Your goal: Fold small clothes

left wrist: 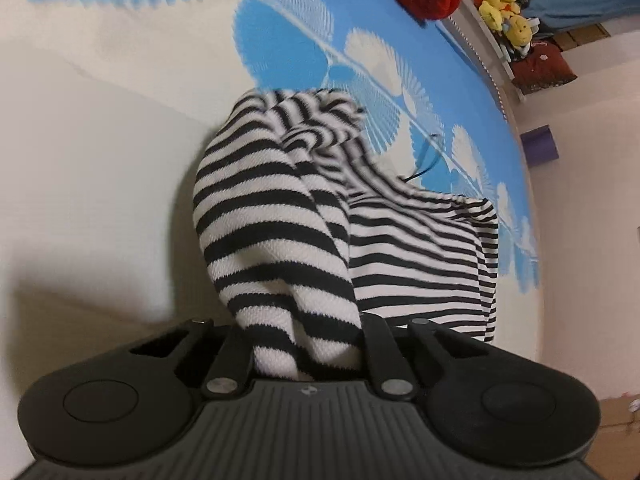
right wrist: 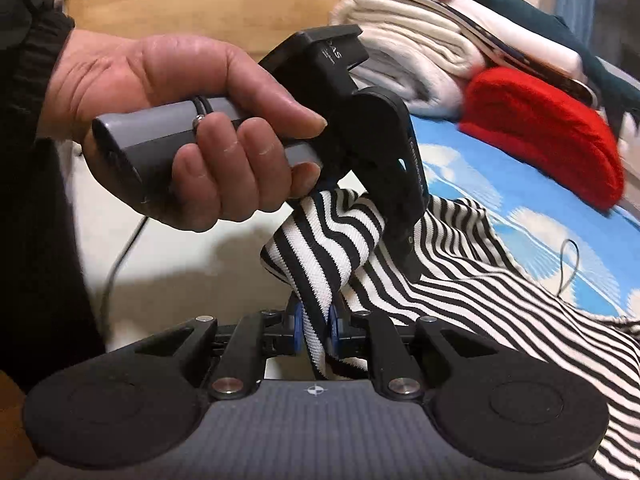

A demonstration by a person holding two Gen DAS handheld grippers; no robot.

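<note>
A black-and-white striped garment (left wrist: 280, 208) hangs bunched from my left gripper (left wrist: 308, 340), whose fingers are buried in the cloth and shut on it. The rest of it trails down onto the blue-and-white bed sheet (left wrist: 120, 120). In the right wrist view my right gripper (right wrist: 316, 328) is shut on a fold of the same striped garment (right wrist: 460, 280), blue pads pinching it. The left gripper (right wrist: 384, 224), held in a hand (right wrist: 180, 120), grips the cloth just ahead of it.
A red knit item (right wrist: 536, 132) lies on the bed (right wrist: 520, 216) to the right, with a pile of folded clothes (right wrist: 424, 52) behind it. A wooden headboard (right wrist: 224, 8) stands at the back. Yellow plush toys (left wrist: 504, 12) sit on a shelf. A thin cord (right wrist: 568, 268) lies on the sheet.
</note>
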